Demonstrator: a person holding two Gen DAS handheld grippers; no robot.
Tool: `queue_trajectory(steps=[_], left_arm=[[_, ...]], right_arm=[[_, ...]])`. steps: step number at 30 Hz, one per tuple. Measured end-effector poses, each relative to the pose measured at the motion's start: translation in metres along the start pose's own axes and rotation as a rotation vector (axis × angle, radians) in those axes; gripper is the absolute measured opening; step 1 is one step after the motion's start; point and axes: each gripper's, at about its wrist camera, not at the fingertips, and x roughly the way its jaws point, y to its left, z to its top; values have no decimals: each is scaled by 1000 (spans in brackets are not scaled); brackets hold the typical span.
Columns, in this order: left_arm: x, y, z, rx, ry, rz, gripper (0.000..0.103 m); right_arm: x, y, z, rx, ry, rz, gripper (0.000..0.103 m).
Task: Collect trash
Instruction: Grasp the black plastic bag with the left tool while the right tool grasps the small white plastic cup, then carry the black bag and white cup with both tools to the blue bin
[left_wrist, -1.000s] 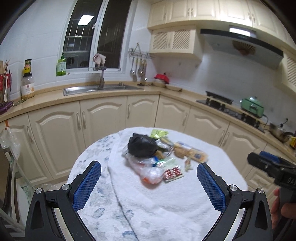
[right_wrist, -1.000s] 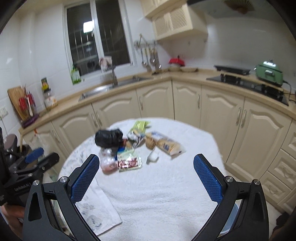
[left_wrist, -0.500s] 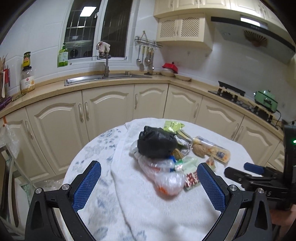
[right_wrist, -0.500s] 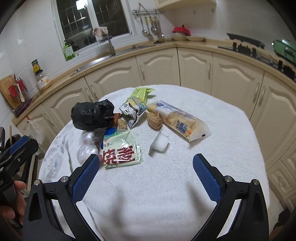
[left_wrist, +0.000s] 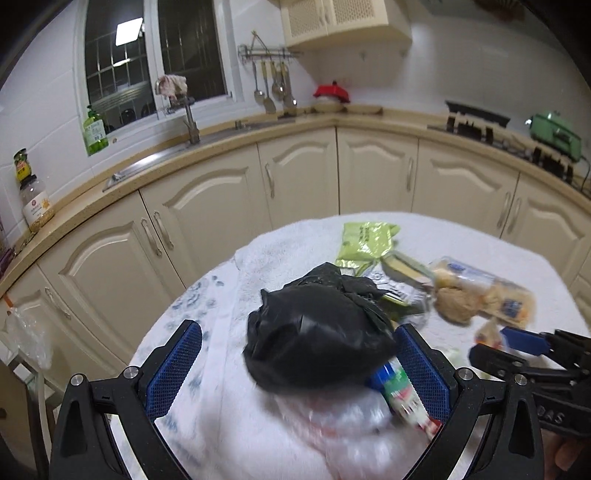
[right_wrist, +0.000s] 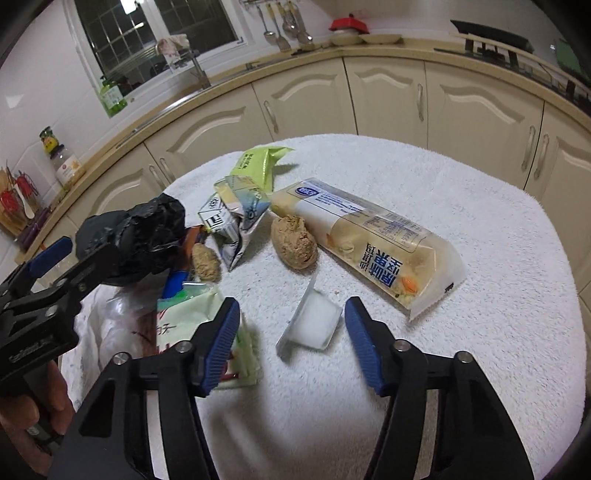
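Trash lies on a round table covered by a white towel (right_wrist: 461, 229). A black plastic bag (left_wrist: 317, 332) sits between the open jaws of my left gripper (left_wrist: 295, 365), near the right pad; it also shows in the right wrist view (right_wrist: 136, 240). My right gripper (right_wrist: 290, 332) is open around a small clear plastic cup (right_wrist: 312, 325) without touching it. A long clear noodle packet (right_wrist: 373, 240), a brown crumpled lump (right_wrist: 293, 243), a torn silver wrapper (right_wrist: 236, 218) and a green packet (right_wrist: 258, 162) lie beyond.
A clear bag (left_wrist: 369, 424) and a pale green packet with red print (right_wrist: 207, 332) lie at the table's near left. Cream kitchen cabinets (left_wrist: 303, 177) and a counter with a sink curve behind the table. The left gripper's body (right_wrist: 44, 306) is at the right view's left edge.
Both grippers have moved forward and down to the trash. The left jaws now flank the black bag. The right jaws have narrowed around the clear cup.
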Motion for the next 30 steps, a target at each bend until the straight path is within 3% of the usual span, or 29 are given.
queue_trajectory(steps=[1, 2, 3, 4, 7, 12, 21, 30], left_arm=[[13, -3, 6, 2, 14, -8, 102], [27, -5, 12, 1, 29, -17, 96], [37, -6, 16, -4, 44, -39, 79], [46, -7, 20, -16, 61, -72, 74], [58, -5, 31, -43, 49, -106, 73], [68, 2, 45, -97, 11, -127, 72], [52, 7, 58, -156, -148, -124, 71], [31, -38, 58, -140, -257, -152, 72]], right_arm=[[4, 1, -1, -14, 7, -13, 39], [4, 2, -2, -27, 0, -25, 36], [4, 1, -3, -24, -1, -26, 33], [3, 0, -3, -21, -1, -23, 29], [2, -5, -3, -19, 2, -10, 23], [-9, -5, -9, -30, -18, 8, 23], [-56, -9, -22, -26, -90, 26, 23], [-115, -19, -42, -17, -169, 28, 23]])
